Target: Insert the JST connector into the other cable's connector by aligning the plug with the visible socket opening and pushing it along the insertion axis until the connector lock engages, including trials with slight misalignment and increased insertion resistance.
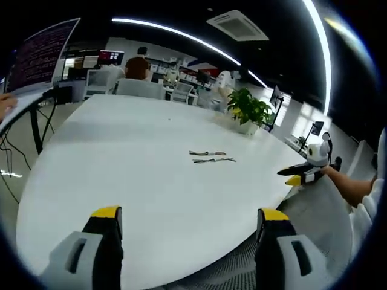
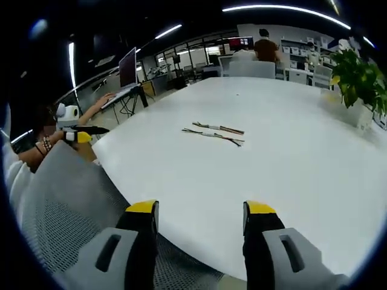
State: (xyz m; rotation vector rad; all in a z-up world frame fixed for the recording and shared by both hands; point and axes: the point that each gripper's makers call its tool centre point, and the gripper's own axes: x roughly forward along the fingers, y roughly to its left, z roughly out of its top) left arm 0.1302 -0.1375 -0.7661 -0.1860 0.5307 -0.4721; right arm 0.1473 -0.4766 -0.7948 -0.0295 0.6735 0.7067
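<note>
Nothing started yet, judging by how things lie.

Left gripper view, near: left gripper (image 1: pixel 190 220) at bottom of frame, yellow-tipped jaws spread wide, nothing between them, hanging over the near edge of the white table (image 1: pixel 121 169). A mesh chair back (image 1: pixel 224 269) sits bottom centre under the jaws. Mid-frame, right of centre: two cables (image 1: pixel 208 156) lying flat on the table, one just beside the other, well apart from the jaws. Right edge: the right gripper (image 1: pixel 296 175), held by a person's arm, off the table rim.

Right gripper view, near: right gripper (image 2: pixel 201 211) at bottom, jaws released and empty, above the table edge (image 2: pixel 181 241). Centre, slightly up: the same cable pair (image 2: pixel 214 133), side by side and unplugged as far as I can tell; connector ends too small to tell plug from socket. Left edge: the left gripper (image 2: pixel 84 134), jaws look apart.

Far: potted plant (image 2: pixel 357 84) upper right, a seated person and monitors at top.

Left to do: pick up both cables, align, push, lock — all of it.
</note>
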